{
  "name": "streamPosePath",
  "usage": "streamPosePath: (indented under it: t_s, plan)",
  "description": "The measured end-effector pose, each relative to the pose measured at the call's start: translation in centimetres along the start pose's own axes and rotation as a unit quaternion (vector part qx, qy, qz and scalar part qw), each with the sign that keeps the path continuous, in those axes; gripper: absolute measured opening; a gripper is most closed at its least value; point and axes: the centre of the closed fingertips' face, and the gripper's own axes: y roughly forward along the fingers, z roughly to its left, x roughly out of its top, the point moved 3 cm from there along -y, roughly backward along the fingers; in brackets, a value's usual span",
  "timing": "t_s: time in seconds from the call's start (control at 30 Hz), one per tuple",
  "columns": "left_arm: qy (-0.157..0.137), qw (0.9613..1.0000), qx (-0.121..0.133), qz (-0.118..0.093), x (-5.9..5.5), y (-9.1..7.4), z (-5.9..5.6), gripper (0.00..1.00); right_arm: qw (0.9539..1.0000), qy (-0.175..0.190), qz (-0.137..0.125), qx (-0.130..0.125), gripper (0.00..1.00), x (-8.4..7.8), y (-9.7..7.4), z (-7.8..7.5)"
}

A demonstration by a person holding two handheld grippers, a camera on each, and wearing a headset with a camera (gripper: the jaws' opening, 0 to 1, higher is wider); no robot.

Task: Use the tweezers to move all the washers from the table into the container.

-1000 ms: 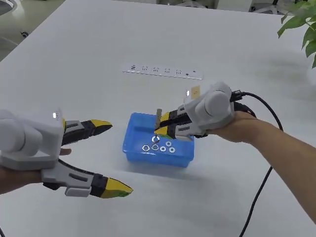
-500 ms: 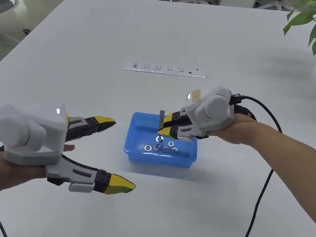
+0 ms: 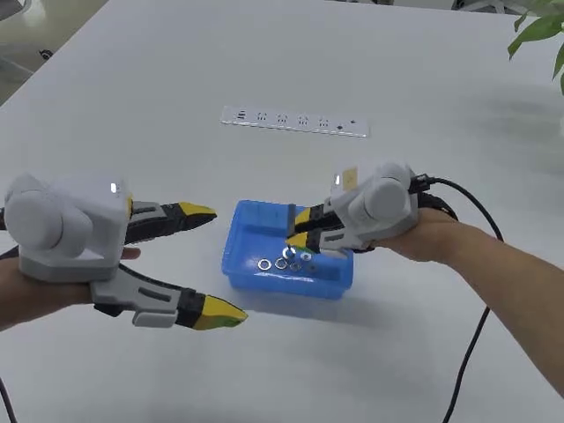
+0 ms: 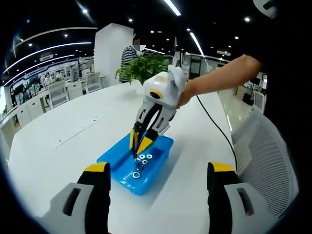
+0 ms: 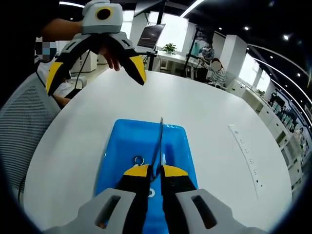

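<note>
Left gripper [image 3: 225, 263]: jaws spread wide, nothing between them, hovering over the table [image 3: 176, 88] just left of the container [image 3: 242, 220]. Container: blue tray, mid-table, on the near side of a white power strip [image 3: 293, 122] that lies toward the far edge. Washers [image 3: 282, 262]: small cluster on the tray floor, close to its near wall. Tweezers [image 5: 158, 146]: tips angled down among the washers. Right gripper [image 3: 298, 229]: jaws almost closed, pinching the tweezers, poised over the tray's right half. Plant leaves [image 3: 538, 35] at the far right corner.
</note>
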Motion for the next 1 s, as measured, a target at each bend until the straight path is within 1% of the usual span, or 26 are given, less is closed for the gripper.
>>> streamPosePath:
  t_s: [0.07,0.23,0.43,0.6,0.77,0.9,1.0]
  plan:
    - [0.005,1.0,-0.001,0.0,0.3,0.2,0.2,0.84,1.0,0.0,0.001,0.0,0.09,-0.1,0.0,0.0]
    - [0.015,0.9999,-0.005,-0.003,1.0,1.0,1.1,0.73,1.0,-0.002,0.002,0.002,0.09,-0.3,0.1,0.1]
    - [0.028,0.9996,-0.011,-0.002,1.5,1.8,1.9,0.63,1.0,-0.002,0.002,0.002,0.09,-0.3,0.1,0.1]
    - [0.036,0.9993,-0.013,-0.006,2.3,2.8,2.9,0.52,1.0,-0.001,0.001,0.002,0.09,-0.5,0.2,0.3]
    - [0.052,0.9984,-0.024,0.004,2.5,3.9,3.3,0.43,1.0,-0.001,0.001,0.003,0.09,-0.5,0.2,0.3]
    - [0.063,0.9975,-0.031,0.009,2.7,4.6,3.5,0.33,1.0,-0.003,0.002,0.003,0.09,-0.5,0.1,0.3]
    - [0.071,0.9968,-0.035,0.011,2.7,5.0,3.6,0.29,1.0,-0.002,0.002,0.003,0.09,-0.6,0.1,0.3]
